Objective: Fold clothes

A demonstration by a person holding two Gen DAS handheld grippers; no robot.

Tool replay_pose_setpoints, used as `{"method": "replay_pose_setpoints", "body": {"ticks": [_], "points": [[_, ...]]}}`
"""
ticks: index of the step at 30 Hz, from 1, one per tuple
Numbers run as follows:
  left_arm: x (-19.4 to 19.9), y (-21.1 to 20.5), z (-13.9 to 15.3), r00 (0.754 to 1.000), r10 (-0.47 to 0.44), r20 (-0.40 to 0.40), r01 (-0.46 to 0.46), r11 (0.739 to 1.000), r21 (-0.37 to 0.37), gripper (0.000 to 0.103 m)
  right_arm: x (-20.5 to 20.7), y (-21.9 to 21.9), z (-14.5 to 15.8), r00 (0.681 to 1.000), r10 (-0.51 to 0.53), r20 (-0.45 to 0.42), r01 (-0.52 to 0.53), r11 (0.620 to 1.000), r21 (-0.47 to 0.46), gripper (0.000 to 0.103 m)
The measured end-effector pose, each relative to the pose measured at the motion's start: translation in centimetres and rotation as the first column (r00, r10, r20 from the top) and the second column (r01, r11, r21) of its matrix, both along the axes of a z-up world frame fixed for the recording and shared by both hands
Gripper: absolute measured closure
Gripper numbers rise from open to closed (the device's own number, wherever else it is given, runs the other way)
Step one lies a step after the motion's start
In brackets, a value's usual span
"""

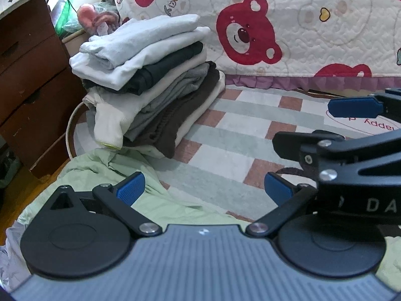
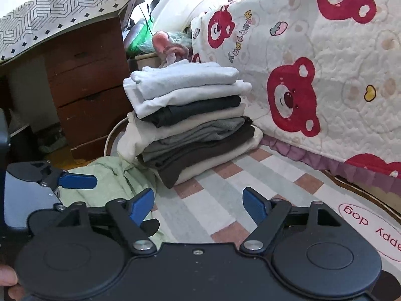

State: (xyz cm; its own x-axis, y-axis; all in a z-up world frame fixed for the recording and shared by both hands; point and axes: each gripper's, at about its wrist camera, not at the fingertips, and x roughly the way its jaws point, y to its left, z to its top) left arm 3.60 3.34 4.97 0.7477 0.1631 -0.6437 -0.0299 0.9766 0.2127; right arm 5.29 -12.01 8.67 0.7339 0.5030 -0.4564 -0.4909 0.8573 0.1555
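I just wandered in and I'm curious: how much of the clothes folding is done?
Much looks done: a stack of folded clothes stands on the checked rug beside the bear quilt. Nothing is in hand: the left gripper and right gripper are both open and empty. At least the crumpled green garment remains unfolded.

Stack of folded clothes sits on the checked rug against the bed's side. Top to bottom: pale grey-blue piece, white, black, cream, grey knit, dark brown, cream at the base. Edges roughly aligned, the pile leaning a little; a cream piece bulges out on the left side. Pale green garment lies unfolded and crumpled on the rug just in front of the stack, its upper edge touching the stack's base, spreading under my view.
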Motion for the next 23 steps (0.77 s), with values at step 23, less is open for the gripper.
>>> {"method": "replay_pose_setpoints", "body": {"ticks": [23], "points": [[0.4,-1.6,-0.3,1.0,0.028,0.002,-0.028,0.996,0.08,0.0,0.2,-0.9,-0.6,0.999,-0.028,-0.034,0.029,0.998,0.047,0.021]]}}
